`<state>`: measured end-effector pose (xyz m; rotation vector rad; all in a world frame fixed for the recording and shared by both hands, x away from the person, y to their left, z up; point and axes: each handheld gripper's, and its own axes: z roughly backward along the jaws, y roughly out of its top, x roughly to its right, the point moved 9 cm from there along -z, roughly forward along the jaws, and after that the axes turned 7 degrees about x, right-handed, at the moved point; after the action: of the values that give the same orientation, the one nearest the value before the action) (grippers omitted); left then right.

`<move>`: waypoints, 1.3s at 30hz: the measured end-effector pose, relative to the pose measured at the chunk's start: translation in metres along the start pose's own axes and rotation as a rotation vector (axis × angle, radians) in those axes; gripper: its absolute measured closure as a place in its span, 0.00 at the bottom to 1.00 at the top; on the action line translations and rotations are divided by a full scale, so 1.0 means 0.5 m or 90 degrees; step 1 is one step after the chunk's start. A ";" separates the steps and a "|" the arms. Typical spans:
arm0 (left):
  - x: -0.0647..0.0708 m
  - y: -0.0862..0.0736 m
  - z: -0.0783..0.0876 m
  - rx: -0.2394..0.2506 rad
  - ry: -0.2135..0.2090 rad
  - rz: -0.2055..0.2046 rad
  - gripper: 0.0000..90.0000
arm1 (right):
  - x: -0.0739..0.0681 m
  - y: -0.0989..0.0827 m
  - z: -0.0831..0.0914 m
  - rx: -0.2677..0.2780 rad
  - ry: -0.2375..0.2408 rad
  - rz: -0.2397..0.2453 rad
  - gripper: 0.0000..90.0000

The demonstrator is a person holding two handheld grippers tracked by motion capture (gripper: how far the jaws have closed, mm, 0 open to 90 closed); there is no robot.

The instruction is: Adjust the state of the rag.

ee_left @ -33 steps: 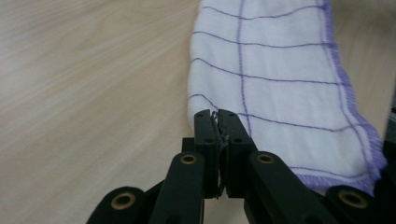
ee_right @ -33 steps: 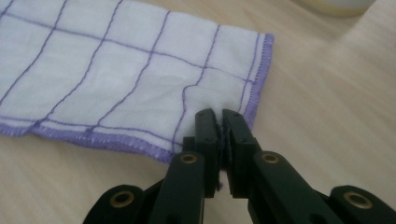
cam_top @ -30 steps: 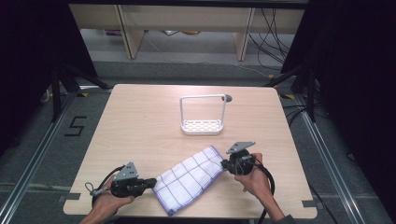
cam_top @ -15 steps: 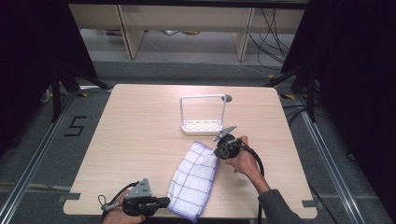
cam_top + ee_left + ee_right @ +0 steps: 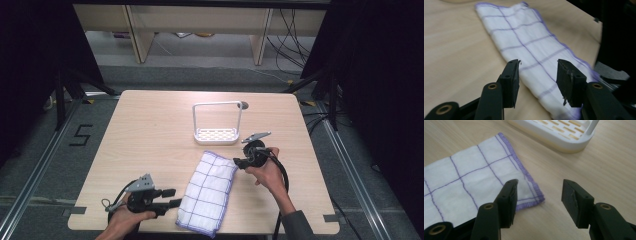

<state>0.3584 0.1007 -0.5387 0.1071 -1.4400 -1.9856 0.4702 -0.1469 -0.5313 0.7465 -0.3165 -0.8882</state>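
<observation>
Cloth (image 5: 208, 192), white with thin purple checks and a purple hem, lies folded into a long strip on the tabletop (image 5: 150, 130), running from near the front edge up toward the white rack (image 5: 217, 125) at the middle. It looks light, soft and limp, so it will likely sag and unfold if lifted by one point; the weave should give the pads good purchase, and nothing about it is fragile.

Starting at the left, the left claw (image 5: 174, 197) rests low near the front edge, just beside the strip's near end. Its jaws have just been opening and now stand apart, with the cloth lying beneath them in the left gripper view and not pinched. A good hold there is probably the near hemmed corner, where the layers stack thick.

Farther right, the right claw (image 5: 238, 162) sits by the strip's far end. Its jaws have just been opening too, and gape over bare wood beside the far corner (image 5: 530, 195), holding nothing. That hem is the natural second pinch point.
</observation>
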 end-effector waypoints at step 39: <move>-0.156 0.118 -0.323 -0.123 0.094 -0.111 0.58 | -0.001 -0.022 -0.035 -0.007 -0.031 -0.037 0.45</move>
<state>0.5162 0.0031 -0.5741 0.2963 -1.1733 -2.1976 0.4731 -0.1431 -0.5513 0.7280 -0.3346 -0.9635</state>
